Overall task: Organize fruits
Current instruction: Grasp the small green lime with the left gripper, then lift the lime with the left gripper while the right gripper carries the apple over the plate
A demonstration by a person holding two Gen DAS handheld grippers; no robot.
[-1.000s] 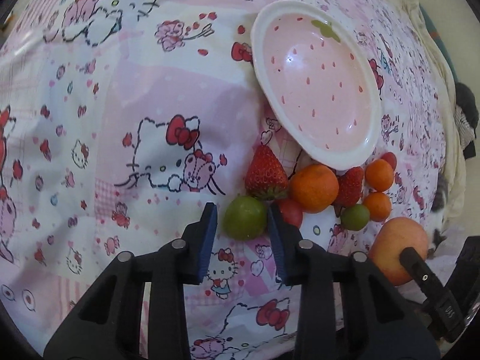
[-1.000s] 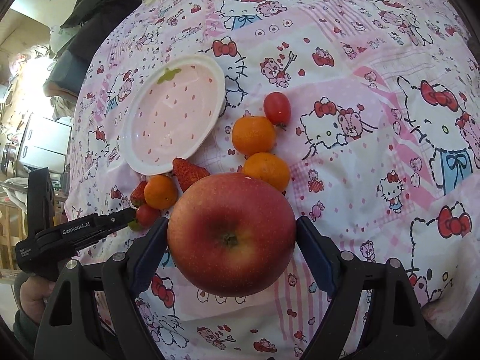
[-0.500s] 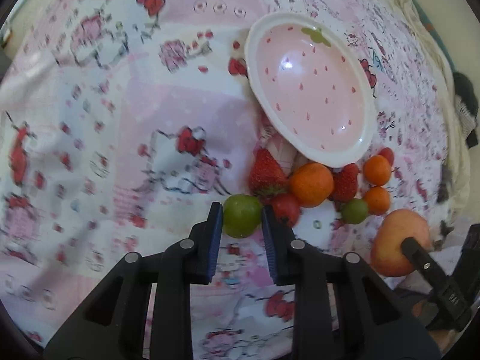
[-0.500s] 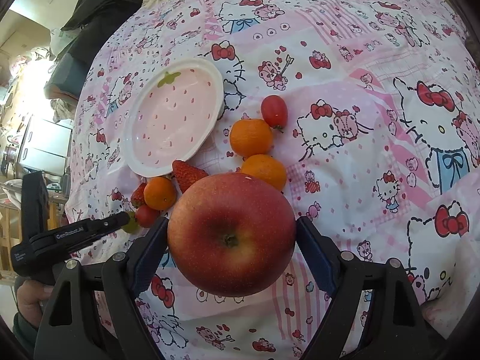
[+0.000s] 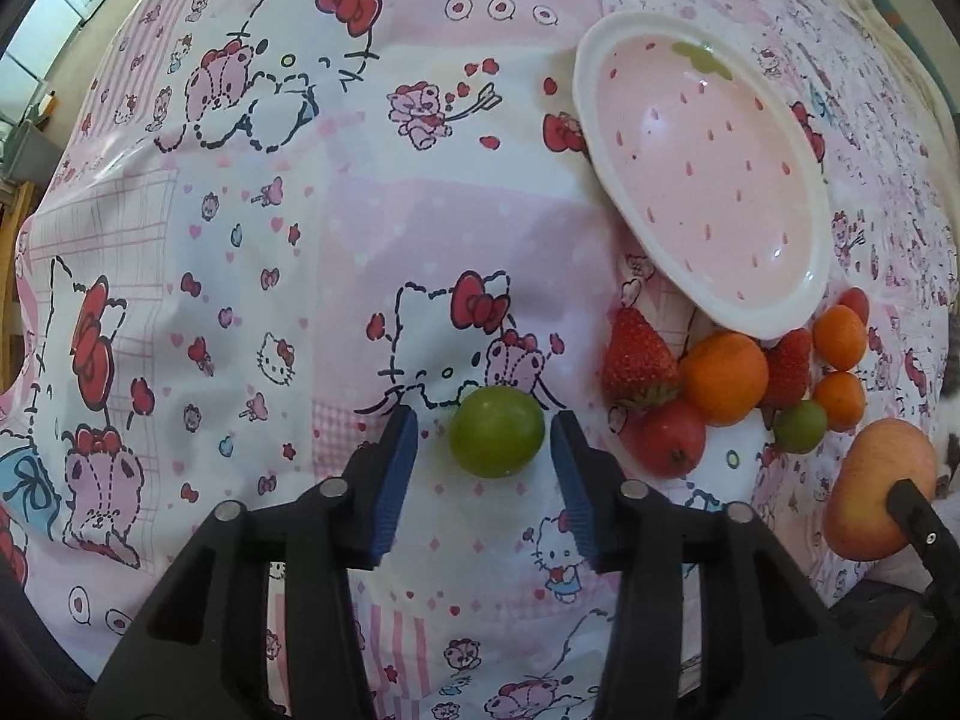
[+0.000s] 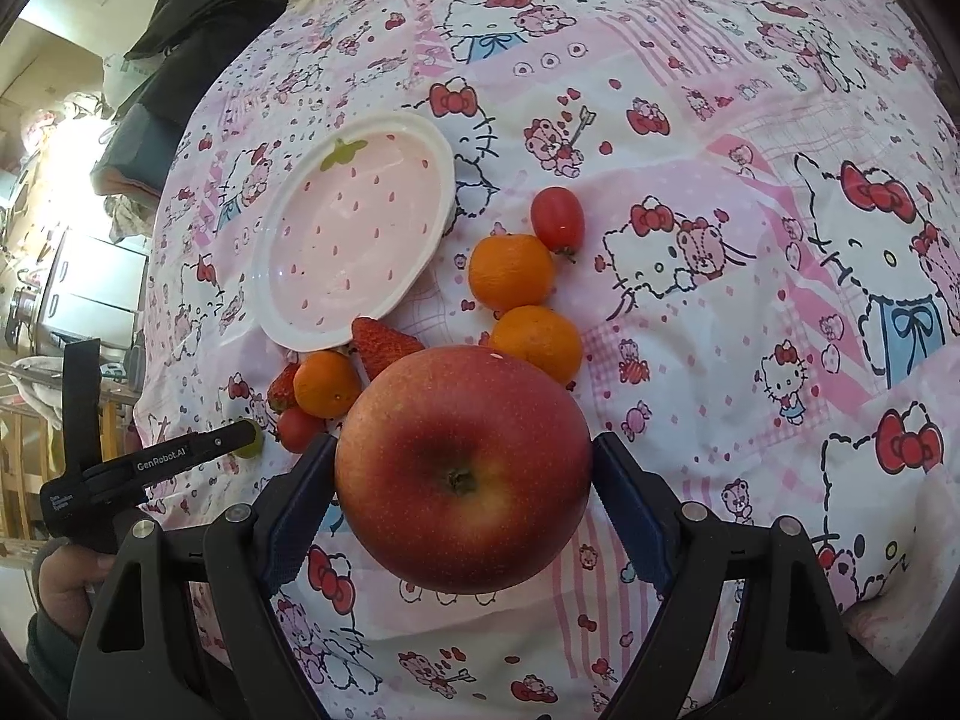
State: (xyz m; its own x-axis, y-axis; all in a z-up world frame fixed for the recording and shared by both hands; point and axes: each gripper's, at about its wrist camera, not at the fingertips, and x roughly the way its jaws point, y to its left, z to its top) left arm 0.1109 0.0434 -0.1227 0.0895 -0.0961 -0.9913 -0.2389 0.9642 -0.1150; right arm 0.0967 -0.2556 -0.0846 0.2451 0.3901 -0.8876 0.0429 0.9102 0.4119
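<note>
Fingers of the left gripper (image 5: 483, 441) stand wide apart around a green fruit (image 5: 497, 431), left of the plate (image 5: 606, 180). Right gripper (image 6: 465, 471), level over the cloth near the plate, clamps the apple (image 6: 463, 474).

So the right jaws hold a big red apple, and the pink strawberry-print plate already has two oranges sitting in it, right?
Not quite. The right gripper does hold the big red apple, but the pink strawberry-print plate has nothing in it. The right wrist view shows the two small oranges lying on the patterned cloth beside the plate.
</note>
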